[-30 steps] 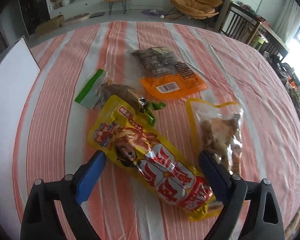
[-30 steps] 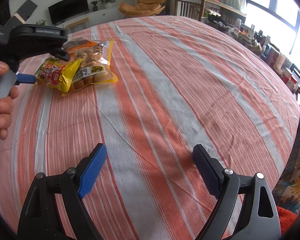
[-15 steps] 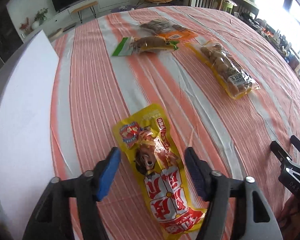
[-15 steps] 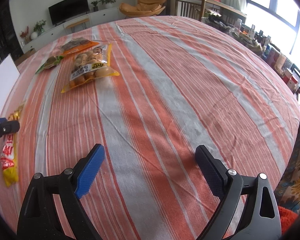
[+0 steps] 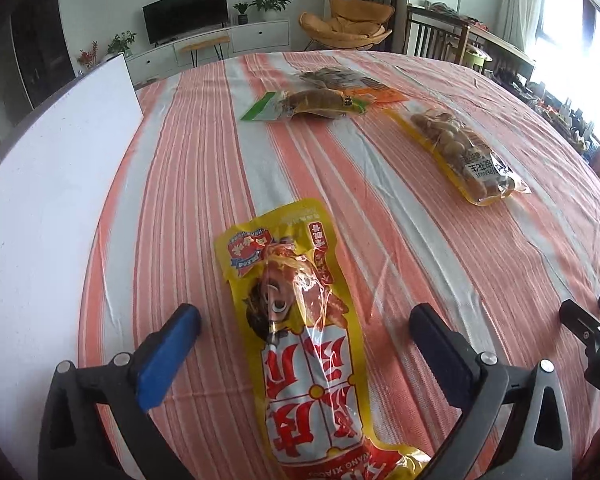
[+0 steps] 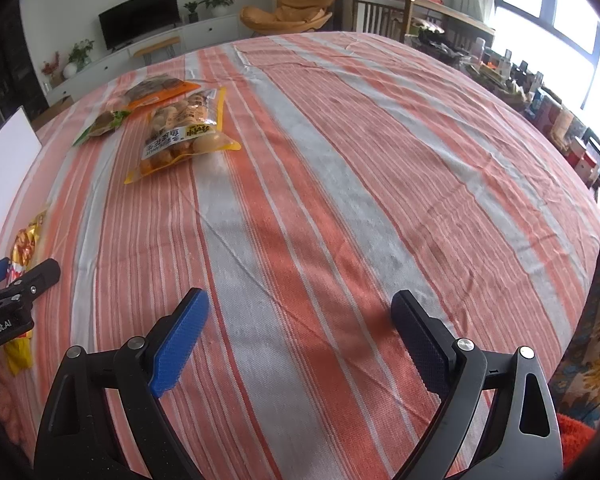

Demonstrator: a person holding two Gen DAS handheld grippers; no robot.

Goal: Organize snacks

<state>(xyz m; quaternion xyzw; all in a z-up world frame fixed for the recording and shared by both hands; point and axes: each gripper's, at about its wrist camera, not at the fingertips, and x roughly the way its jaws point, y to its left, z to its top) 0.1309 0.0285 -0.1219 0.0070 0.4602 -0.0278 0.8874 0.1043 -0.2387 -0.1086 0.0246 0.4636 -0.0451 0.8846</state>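
On the striped tabletop [image 5: 380, 208] lie four snack packets. Nearest is one yellow packet [image 5: 300, 340] with big red Chinese characters, a cartoon face and Latin letters along its lower edge, too cut off to read. It lies flat between the jaws of the left gripper [image 5: 300, 320], which are opening wide; the pads do not touch it. Beyond this yellow packet and to its right lies one clear packet of peanuts [image 5: 460, 152] with a yellow border; its dark label carries white Chinese characters and small Latin print, which I cannot read surely. Farther from the yellow packet, close together, are one packet with a green end [image 5: 312, 104] and one orange packet [image 5: 352, 84] just behind it. Left of the yellow packet stands one white board [image 5: 52, 184]. The right gripper [image 6: 300, 312] hangs over bare cloth, well apart from the yellow packet, jaws spread and nothing between them. On the left gripper's body the right wrist view shows the writing "enRobot.AI", cut at the edge.
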